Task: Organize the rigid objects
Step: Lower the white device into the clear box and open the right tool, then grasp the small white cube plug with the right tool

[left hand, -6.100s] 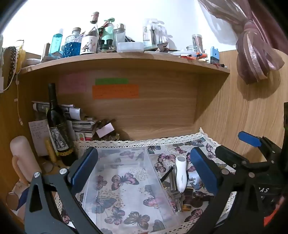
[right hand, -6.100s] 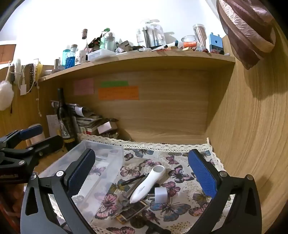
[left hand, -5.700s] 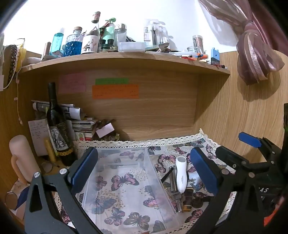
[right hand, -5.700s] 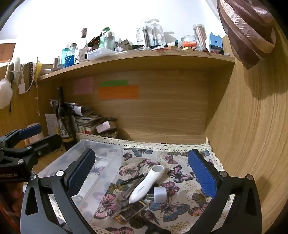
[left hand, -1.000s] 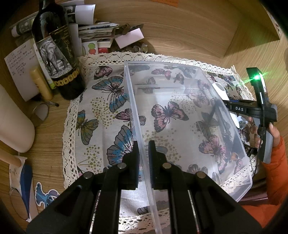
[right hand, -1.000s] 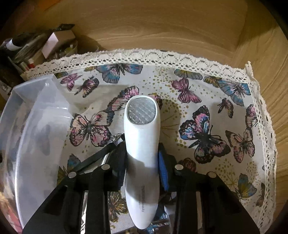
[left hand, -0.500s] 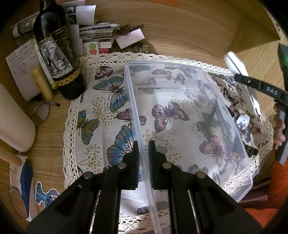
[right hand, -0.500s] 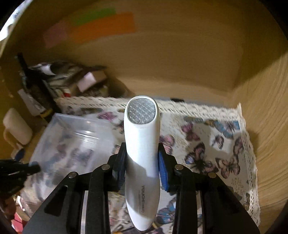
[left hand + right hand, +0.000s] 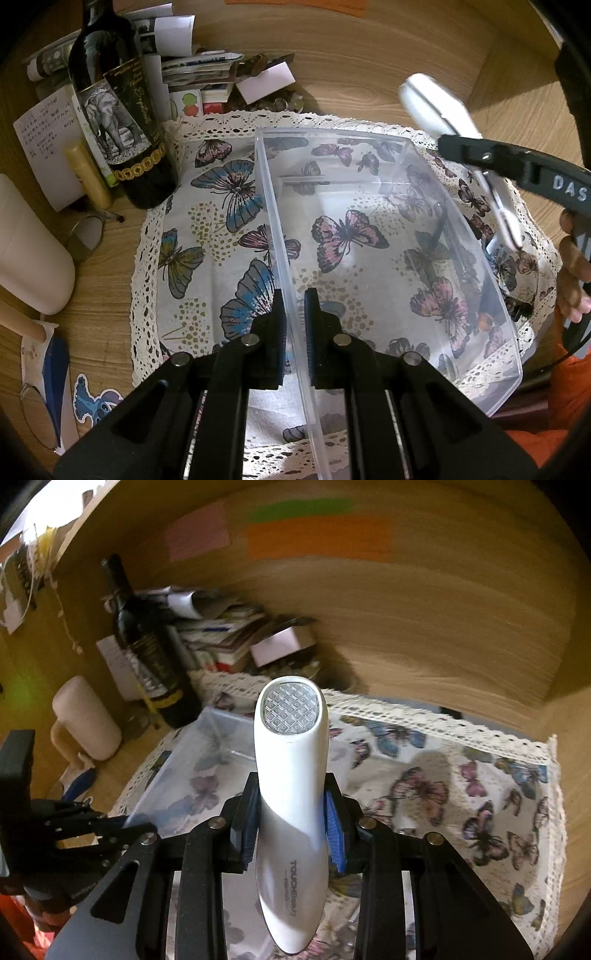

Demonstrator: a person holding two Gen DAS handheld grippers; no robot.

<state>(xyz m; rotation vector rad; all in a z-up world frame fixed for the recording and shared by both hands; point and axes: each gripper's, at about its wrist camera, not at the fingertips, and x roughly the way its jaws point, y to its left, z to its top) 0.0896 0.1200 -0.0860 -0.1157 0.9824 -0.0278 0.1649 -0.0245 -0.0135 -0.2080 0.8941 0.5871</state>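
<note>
The right gripper point(image 9: 291, 834) clamps the white plastic handheld beauty device point(image 9: 291, 775) in the air, with the clear plastic bin point(image 9: 207, 760) at its 10 o'clock. The left gripper point(image 9: 293, 328) pinches the bin's wall. Next, I think: lower it inside, release.

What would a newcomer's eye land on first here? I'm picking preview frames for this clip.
First, the white handheld device, clamped in the right gripper and filling the middle of the right wrist view, its gridded head raised over the butterfly cloth. Next, the clear plastic bin on that cloth, its left wall pinched by the left gripper. A dark wine bottle stands beside it at back left.
</note>
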